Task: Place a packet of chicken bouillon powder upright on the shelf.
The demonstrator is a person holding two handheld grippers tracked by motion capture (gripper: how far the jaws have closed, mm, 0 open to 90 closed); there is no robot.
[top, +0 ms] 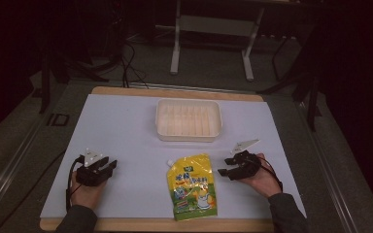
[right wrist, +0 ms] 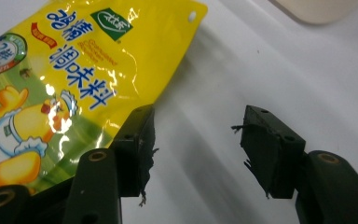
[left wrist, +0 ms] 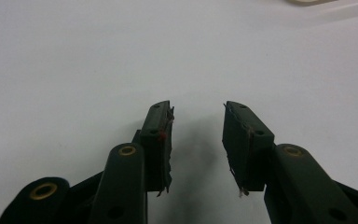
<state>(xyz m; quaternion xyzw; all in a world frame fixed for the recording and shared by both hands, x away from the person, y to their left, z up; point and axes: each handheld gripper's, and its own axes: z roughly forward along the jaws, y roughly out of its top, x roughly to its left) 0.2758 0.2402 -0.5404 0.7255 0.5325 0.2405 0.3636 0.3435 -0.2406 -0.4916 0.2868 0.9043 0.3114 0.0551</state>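
A yellow pouch [top: 193, 187] with blue lettering and a cartoon duck lies flat on the white sheet [top: 121, 131] near the front edge of the table, roughly at the middle, its spouted corner toward the far left; nothing grips it. Just to its right, the right gripper [top: 227, 172] rests low over the sheet in the person's right hand [top: 262, 179], pointing left toward the pouch; its jaws stand wide apart with only bare sheet between them; in the right gripper view the gripper [right wrist: 196, 140] has its left jaw at the pouch's [right wrist: 74, 65] edge, though I cannot tell whether it touches. Well to the pouch's left, the left gripper [top: 108, 164] sits in the person's left hand [top: 85, 194], apart from the pouch; in the left gripper view its jaws [left wrist: 198, 135] are open a moderate way and hold nothing, with plain white sheet ahead. Beyond the pouch, toward the far side of the table, a shallow cream tray [top: 189, 136] with ribbed compartments sits on the sheet; the wooden table edge [top: 175, 92] shows past it.
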